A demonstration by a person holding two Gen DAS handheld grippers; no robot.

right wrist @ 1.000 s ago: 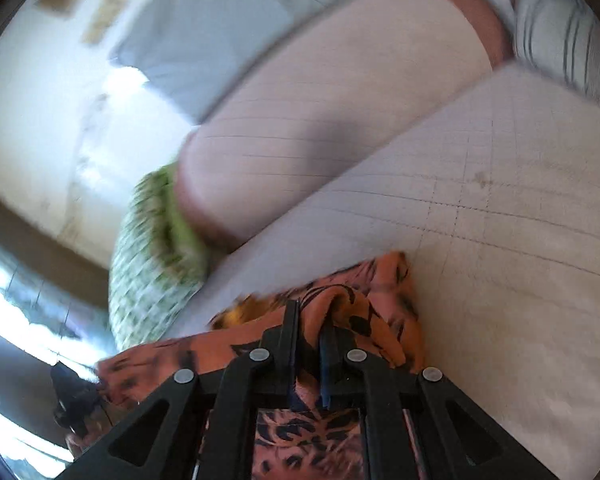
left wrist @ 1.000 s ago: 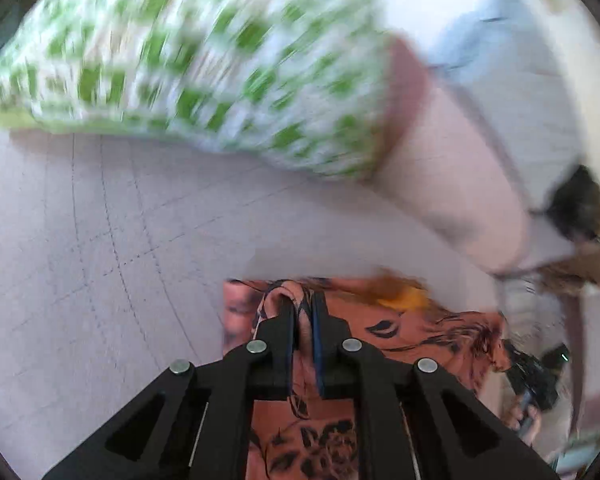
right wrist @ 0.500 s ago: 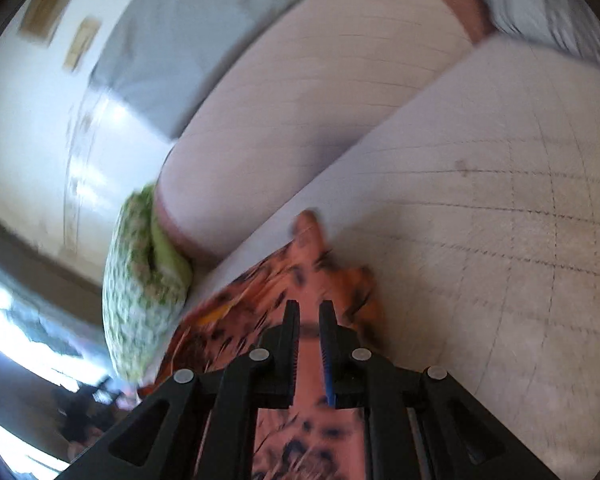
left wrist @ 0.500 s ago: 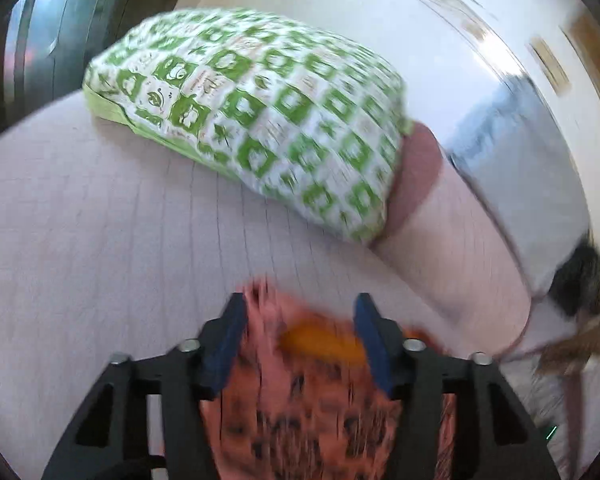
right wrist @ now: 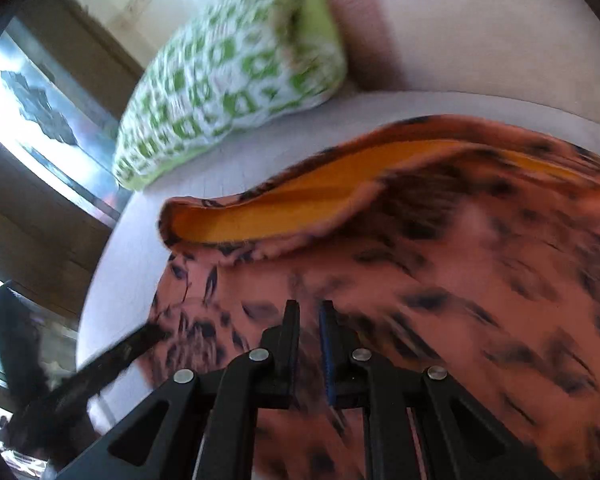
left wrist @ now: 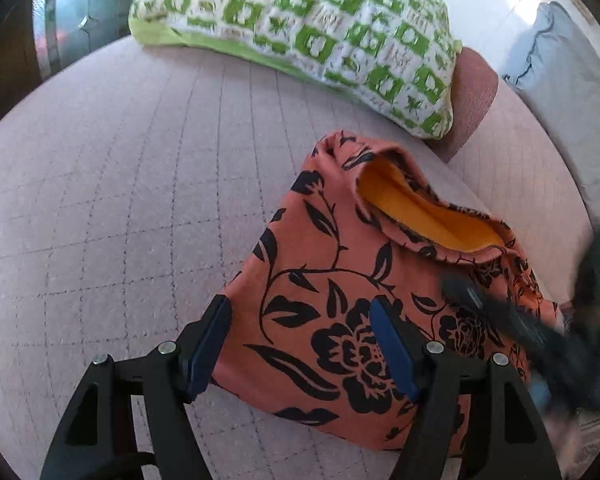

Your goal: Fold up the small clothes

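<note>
An orange garment (left wrist: 340, 280) with a black flower print and a yellow lining lies folded on the pale quilted cushion (left wrist: 120, 200). My left gripper (left wrist: 300, 328) is open, its fingers straddling the garment's near left edge just above it. In the right wrist view the garment (right wrist: 460, 280) is blurred and fills the frame. My right gripper (right wrist: 309, 320) has its jaws nearly closed with a narrow gap over the cloth; I cannot tell whether it pinches any. The right gripper shows blurred at the garment's right edge in the left wrist view.
A green and white checked pillow (left wrist: 320, 28) lies at the back of the cushion against a pink bolster (left wrist: 474, 96). A grey cushion (left wrist: 560, 80) is at the far right. A window (right wrist: 32, 120) is on the left in the right wrist view.
My left gripper has let go of the garment and opened wide. The garment has dropped onto the cushion in a folded shape. The right gripper has moved with the cloth and is blurred.
</note>
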